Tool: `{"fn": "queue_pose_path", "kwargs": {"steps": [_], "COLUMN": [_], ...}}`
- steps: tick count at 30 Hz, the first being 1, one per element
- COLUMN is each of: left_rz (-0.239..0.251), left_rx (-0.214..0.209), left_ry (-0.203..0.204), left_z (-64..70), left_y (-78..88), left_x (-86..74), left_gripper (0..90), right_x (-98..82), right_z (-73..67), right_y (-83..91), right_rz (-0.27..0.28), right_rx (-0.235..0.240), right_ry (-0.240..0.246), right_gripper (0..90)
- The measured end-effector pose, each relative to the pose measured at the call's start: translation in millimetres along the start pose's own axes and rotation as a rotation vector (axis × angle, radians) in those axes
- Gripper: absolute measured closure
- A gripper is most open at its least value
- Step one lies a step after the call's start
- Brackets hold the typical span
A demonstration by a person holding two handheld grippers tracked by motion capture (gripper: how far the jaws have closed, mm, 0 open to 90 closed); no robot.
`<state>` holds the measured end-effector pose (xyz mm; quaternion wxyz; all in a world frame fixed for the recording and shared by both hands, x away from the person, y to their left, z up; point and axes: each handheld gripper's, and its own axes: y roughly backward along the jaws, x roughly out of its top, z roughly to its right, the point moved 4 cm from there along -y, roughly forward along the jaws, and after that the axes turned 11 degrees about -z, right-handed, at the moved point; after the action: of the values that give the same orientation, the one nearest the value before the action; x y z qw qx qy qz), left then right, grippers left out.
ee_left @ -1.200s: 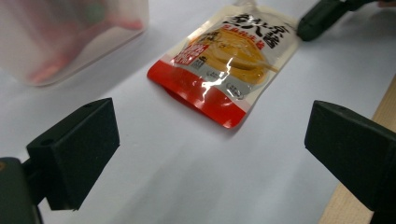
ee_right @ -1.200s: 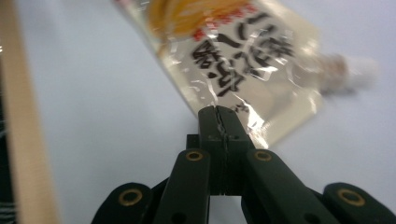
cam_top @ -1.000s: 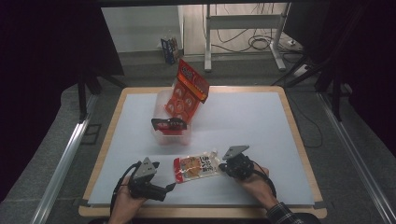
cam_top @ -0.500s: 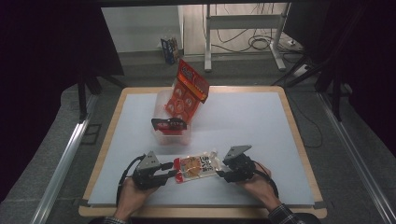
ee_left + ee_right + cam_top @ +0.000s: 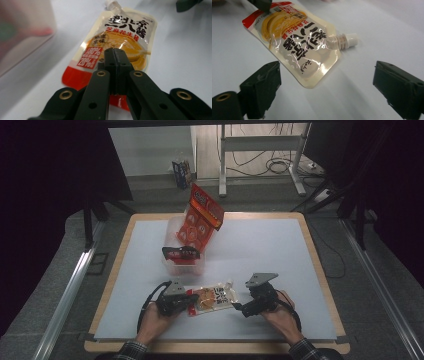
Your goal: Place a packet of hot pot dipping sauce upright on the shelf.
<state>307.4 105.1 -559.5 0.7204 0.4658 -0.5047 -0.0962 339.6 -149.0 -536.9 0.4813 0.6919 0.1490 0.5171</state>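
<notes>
A spouted sauce pouch (image 5: 214, 299) lies flat on the white table (image 5: 270, 250) near the person's edge, between the two handheld grippers. The left gripper (image 5: 189, 300) sits at the pouch's red bottom end; its jaws have just been closing and now meet tight. In the left gripper view the pads press together over the lower part of the pouch (image 5: 117, 42), its printed face stretching away beyond them, but whether the pads pinch the pouch's film or merely rest above it cannot be told from this angle. In the high view the gripper's tips overlap the pouch's red edge.

The right gripper (image 5: 239, 308) stands just off the pouch's other end, near its corner; its jaws have just been opening and now stand wide apart with nothing between the pads. In the right gripper view the pouch (image 5: 297, 47) lies ahead of the spread jaws, clear of both, with its white screw cap (image 5: 348, 40) pointing to the right of that view and the left gripper's tip (image 5: 260, 3) at the pouch's far red end.

Farther up the table a clear plastic bin (image 5: 184, 254) holds an orange snack bag (image 5: 200, 220) leaning out of it, well apart from the pouch.
</notes>
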Motion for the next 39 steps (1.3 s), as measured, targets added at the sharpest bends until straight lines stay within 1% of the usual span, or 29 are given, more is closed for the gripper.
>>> {"fn": "queue_pose_path", "kwargs": {"steps": [1, 3, 4, 5, 7, 12, 15, 18, 21, 22, 23, 25, 27, 31, 34, 38, 39], "left_rz": [-0.008, -0.017, -0.02, -0.02, -0.029, -0.045, -0.051, -0.058, -0.06, -0.062, -0.064, -0.066, -0.068, -0.073, -0.068, -0.067, -0.072], "left_rx": [0.005, 0.009, 0.006, 0.0, -0.008, 0.013, 0.009, 0.023, 0.017, 0.015, 0.012, 0.012, 0.01, 0.011, 0.008, 0.003, 0.004], "left_ry": [-0.009, -0.009, -0.005, 0.008, 0.018, 0.014, 0.024, 0.021, 0.033, 0.035, 0.042, 0.044, 0.048, 0.045, 0.051, 0.059, 0.053], "left_z": [1.0, 1.5, 0.8, 0.1, -1.1, -1.5, -2.4, -1.4, -2.1, -2.4, -2.4, -2.8, -3.4, -3.6, -3.7, -4.2, -4.6], "left_y": [-2.6, -4.6, -4.9, -5.6, -5.8, -5.6, -5.4, -5.7, -5.5, -5.1, -4.7, -4.2, -3.7, -3.1, -2.9, -2.7, -2.3], "left_x": [0.1, -0.1, -0.7, -1.6, -2.7, -7.1, -9.1, -10.4, -11.7, -12.1, -12.6, -13.3, -13.9, -14.4, -15.0, -15.4, -15.7], "left_gripper": [89.9, 89.9, 90.0, 90.0, 90.0, 90.0, 90.0, 90.0, 90.0, 90.0, 90.0, 90.0, 90.0, 90.0, 90.0, 90.0, 90.0], "right_x": [-0.4, -1.5, -1.8, -1.9, -1.9, -2.1, -2.4, -2.3, -1.7, -1.4, -1.0, -0.4, 0.2, 3.8, 10.1, 16.6, 17.8], "right_z": [0.7, 1.6, 1.9, 2.1, 2.3, 1.7, 1.3, 0.8, -1.3, -1.9, -3.2, -5.2, -7.9, -14.0, -20.4, -23.8, -24.2], "right_y": [-0.4, -1.0, -1.0, -1.0, -0.8, -0.1, 0.2, 0.2, 0.2, 0.2, 0.0, -1.0, -4.0, -11.2, -16.9, -25.5, -28.1], "right_rz": [0.001, -0.005, 0.0, 0.004, 0.006, 0.007, 0.009, 0.008, -0.002, -0.001, -0.003, -0.003, -0.013, -0.035, -0.035, -0.041, -0.048], "right_rx": [0.001, 0.008, 0.018, 0.022, 0.026, 0.016, 0.019, 0.026, 0.05, 0.054, 0.065, 0.083, 0.099, 0.119, 0.134, 0.175, 0.185], "right_ry": [-0.002, -0.014, -0.022, -0.026, -0.033, -0.029, -0.029, -0.035, -0.044, -0.041, -0.035, -0.031, -0.028, -0.015, -0.002, -0.017, -0.028], "right_gripper": [5.3, 4.7, 3.5, 3.0, 1.7, 0.0, 0.0, 0.0, 0.0, 0.0, 0.0, 0.0, 0.1, 0.9, 2.1, 3.3, 3.7]}}
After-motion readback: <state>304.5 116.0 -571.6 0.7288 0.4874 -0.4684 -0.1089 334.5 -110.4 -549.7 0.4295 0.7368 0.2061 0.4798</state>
